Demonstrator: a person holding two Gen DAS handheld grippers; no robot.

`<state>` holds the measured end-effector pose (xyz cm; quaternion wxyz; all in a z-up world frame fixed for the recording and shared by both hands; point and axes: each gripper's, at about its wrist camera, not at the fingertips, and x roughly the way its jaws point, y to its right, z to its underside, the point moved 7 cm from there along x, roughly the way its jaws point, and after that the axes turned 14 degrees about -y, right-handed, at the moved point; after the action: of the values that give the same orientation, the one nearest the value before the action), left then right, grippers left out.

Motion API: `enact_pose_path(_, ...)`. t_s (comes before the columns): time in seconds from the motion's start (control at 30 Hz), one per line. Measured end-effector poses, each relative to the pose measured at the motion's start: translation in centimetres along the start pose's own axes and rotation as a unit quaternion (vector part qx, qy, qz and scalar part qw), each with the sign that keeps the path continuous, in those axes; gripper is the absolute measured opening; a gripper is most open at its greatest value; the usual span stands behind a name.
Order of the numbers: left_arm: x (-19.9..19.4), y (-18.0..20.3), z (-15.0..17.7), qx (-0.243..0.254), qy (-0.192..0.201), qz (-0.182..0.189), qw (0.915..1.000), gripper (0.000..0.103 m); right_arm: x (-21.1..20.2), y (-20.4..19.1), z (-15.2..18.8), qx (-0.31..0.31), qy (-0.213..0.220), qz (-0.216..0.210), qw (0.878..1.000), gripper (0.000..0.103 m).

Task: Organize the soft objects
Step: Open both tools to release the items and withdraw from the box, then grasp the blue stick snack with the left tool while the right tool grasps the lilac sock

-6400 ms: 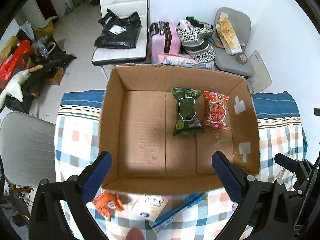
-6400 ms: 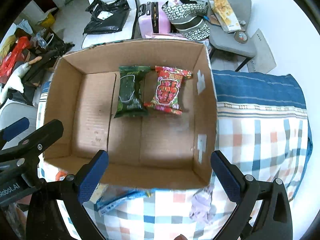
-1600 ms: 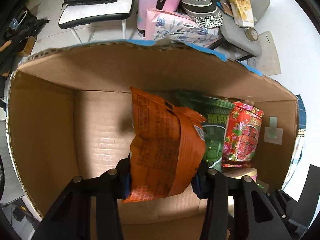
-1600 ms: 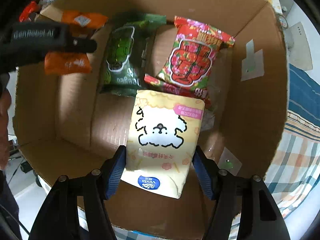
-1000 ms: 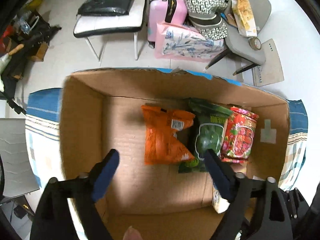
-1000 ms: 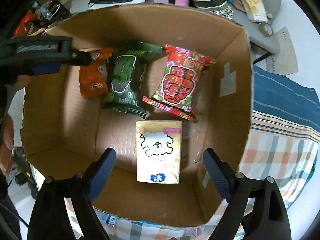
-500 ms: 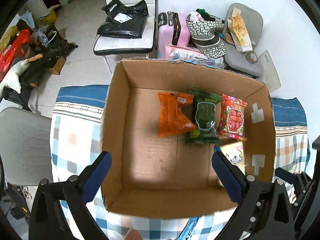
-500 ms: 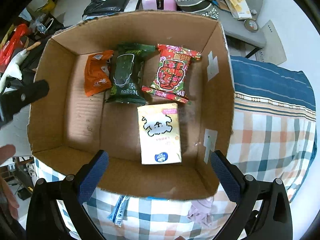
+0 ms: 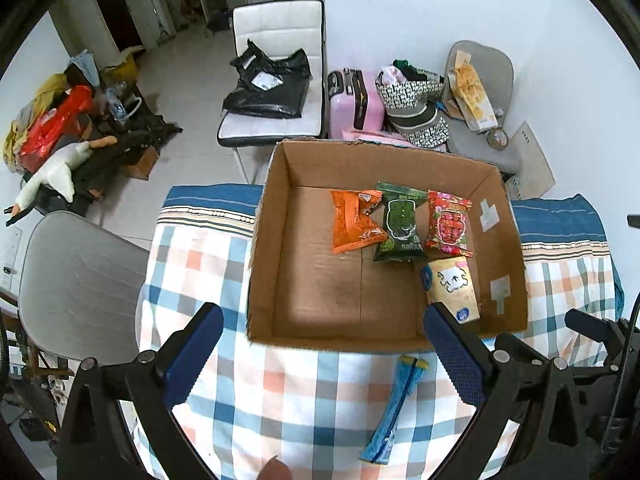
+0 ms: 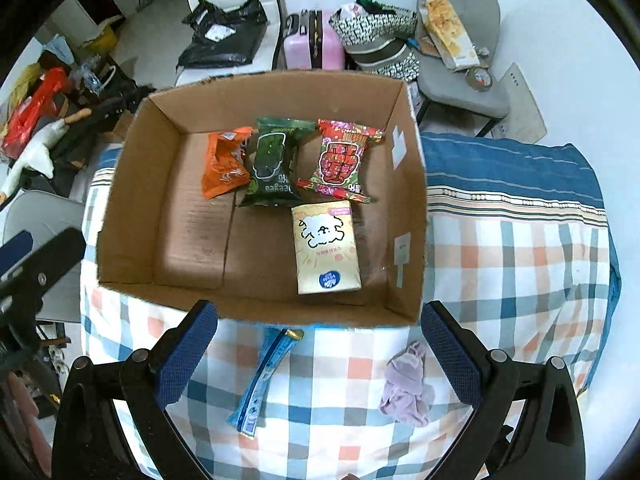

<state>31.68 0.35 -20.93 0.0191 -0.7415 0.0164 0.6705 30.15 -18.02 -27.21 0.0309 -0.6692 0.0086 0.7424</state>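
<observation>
An open cardboard box [image 9: 264, 240] [image 10: 412, 200] stands on the checked cloth. Inside lie an orange packet [image 9: 354, 222] [image 10: 224, 164], a green packet [image 9: 400, 222] [image 10: 276, 164], a red packet [image 9: 448, 224] [image 10: 340, 158] and a yellow tissue pack [image 9: 454, 290] [image 10: 326, 248]. A blue packet [image 9: 394, 404] [image 10: 264, 376] and a crumpled lilac cloth [image 10: 406, 384] lie on the cloth in front of the box. My left gripper [image 9: 320, 360] and right gripper [image 10: 318, 352] are both open and empty, held above the cloth in front of the box.
The checked cloth [image 9: 192, 264] [image 10: 520, 264] covers the surface. A grey chair [image 9: 76, 280] stands at the left. Behind the box are a white chair with a black bag [image 9: 268, 92], a pink suitcase [image 9: 354, 100] and a grey chair with bags [image 10: 460, 40].
Both grippers have drawn back and up from the box, open and empty. The orange packet and the tissue pack stay in the box where they were let go.
</observation>
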Motion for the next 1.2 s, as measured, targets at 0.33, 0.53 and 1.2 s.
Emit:
enact_pose_path(0.33, -4.2, 1.7, 3.7, 0.01, 0.045, -0.013, 0.9988, 0.103, -4.4, 0.7, 4.8, 0.001, 0.041, -0.027, 0.999, 0.103)
enact_pose_path(0.53, -4.1, 3.1, 6.4, 0.016, 0.047, -0.014, 0.9987, 0.103, -5.8, 2.1, 7.8, 0.008, 0.071, -0.027, 0.997, 0.103)
enact_pose_path(1.2, 19.0, 9.7, 13.4, 0.074, -0.199, 0.027, 0.9768, 0.093, 13.3, 14.3, 11.9, 0.114, -0.11, -0.046, 0.986, 0.102)
